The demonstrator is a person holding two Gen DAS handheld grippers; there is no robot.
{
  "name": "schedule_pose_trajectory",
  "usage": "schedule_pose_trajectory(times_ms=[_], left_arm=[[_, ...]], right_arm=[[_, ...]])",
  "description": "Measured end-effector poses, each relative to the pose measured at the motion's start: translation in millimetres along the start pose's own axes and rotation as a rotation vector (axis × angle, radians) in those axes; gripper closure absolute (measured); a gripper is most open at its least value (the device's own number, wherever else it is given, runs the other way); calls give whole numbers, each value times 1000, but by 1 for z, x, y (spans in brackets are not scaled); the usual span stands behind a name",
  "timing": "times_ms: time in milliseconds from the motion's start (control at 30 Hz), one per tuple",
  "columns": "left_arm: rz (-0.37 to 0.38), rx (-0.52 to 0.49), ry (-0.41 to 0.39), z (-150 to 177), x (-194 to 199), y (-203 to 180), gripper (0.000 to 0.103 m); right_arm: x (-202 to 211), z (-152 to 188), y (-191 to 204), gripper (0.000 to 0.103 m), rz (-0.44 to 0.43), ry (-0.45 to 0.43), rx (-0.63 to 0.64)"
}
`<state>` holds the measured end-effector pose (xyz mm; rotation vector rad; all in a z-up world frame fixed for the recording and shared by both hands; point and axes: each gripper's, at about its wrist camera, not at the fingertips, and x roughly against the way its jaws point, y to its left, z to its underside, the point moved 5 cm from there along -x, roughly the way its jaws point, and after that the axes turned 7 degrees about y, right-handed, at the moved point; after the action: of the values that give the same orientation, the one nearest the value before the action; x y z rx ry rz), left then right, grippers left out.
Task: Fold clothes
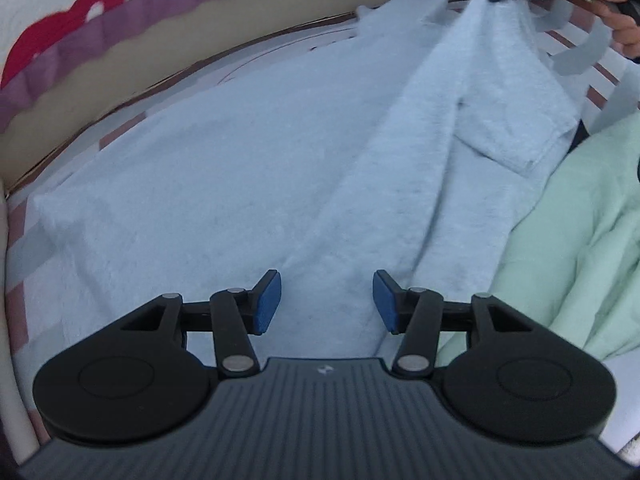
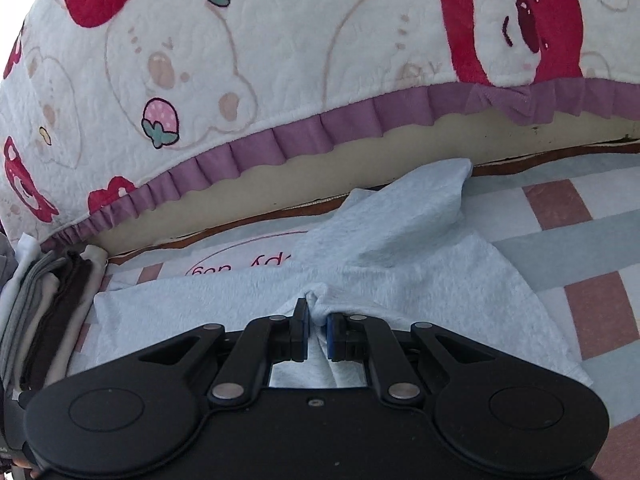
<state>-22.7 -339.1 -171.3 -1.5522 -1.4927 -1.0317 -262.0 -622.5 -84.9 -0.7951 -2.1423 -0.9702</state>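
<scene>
Presently mid-fold: right gripper (image 2: 318, 330), fingers pinched tight on a bunched edge of the pale blue garment (image 1: 240, 184), lifts it at the far right over the checked bed sheet (image 2: 592, 308), while left gripper (image 1: 327, 302) hovers wide open, empty, above the near hem; next, probably carry the flap across.

A checked sheet (image 2: 576, 208) in pale blue, white and dusty red squares covers the bed. Printed on it is a pink oval with lettering (image 2: 240, 266), partly hidden. Along the far edge of the bed stands a white plush cover (image 2: 280, 60) with red bears, pale bear outlines and strawberries, hemmed by a purple ruffle (image 2: 304, 136) with a bow (image 2: 504, 98). Under the ruffle shows a cream padded band (image 2: 360, 168). At the far left corner sits a stack of folded cloths (image 2: 48, 316) in white, grey and brown.
</scene>
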Motion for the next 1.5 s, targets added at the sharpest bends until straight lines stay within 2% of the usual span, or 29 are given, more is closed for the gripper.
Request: schedule_pose_trajectory(times_ms=[167, 267, 333, 400, 467, 500, 567, 600, 633, 667, 733, 867, 933, 967, 1000, 1033, 1067, 1233, 1367, 1433, 1500], left_arm=[[21, -25, 1, 1, 0, -5, 48], [-18, -66, 5, 4, -2, -9, 43], [-57, -79, 15, 6, -5, -10, 29], [-80, -56, 33, 7, -11, -6, 26], [-56, -17, 38, 6, -12, 0, 26], [-35, 4, 37, 5, -11, 3, 31], [15, 38, 33, 4, -9, 8, 69], [54, 42, 25, 2, -7, 7, 92], [76, 48, 20, 2, -5, 7, 93], [66, 40, 12, -1, -3, 8, 93], [5, 9, -19, -11, 3, 9, 93], [-101, 53, -124, -52, 18, 27, 93], [-132, 81, -204, -77, 21, 37, 89], [-102, 106, -225, -86, 17, 43, 87], [-78, 139, -235, -92, 13, 50, 80], [-66, 186, -226, -93, 9, 60, 71], [-53, 234, -216, -93, 4, 70, 69], [-118, 365, -204, -67, 12, 118, 60], [-61, 524, -208, -25, 31, 141, 57], [-42, 547, -189, -8, 33, 135, 56], [-44, 493, -158, 1, 35, 117, 54]], right_arm=[[9, 0, -2, 93, -4, -56, -32], [19, 1, -2, 93, -14, -98, -56], [24, 3, -1, 93, -22, -110, -59], [28, 5, -2, 93, -23, -110, -54], [31, 6, -3, 93, -26, -113, -54], [32, 6, -3, 93, -29, -115, -55], [34, 6, -4, 93, -36, -124, -58], [35, 6, -4, 93, -40, -130, -60], [36, 5, -4, 93, -43, -138, -60], [38, 4, -5, 93, -44, -145, -62], [42, 0, -7, 93, -47, -165, -71], [53, -10, -17, 93, -15, -221, -97], [55, -15, -25, 93, 32, -245, -119], [52, -17, -31, 93, 73, -247, -120], [47, -18, -35, 93, 119, -237, -107], [42, -20, -40, 93, 163, -224, -90], [34, -20, -44, 93, 194, -199, -64], [12, -25, -57, 93, 249, -113, -4], [-2, -31, -61, 93, 267, -81, 4], [-12, -32, -61, 93, 287, -66, 19], [-20, -33, -63, 93, 309, -53, 31]])
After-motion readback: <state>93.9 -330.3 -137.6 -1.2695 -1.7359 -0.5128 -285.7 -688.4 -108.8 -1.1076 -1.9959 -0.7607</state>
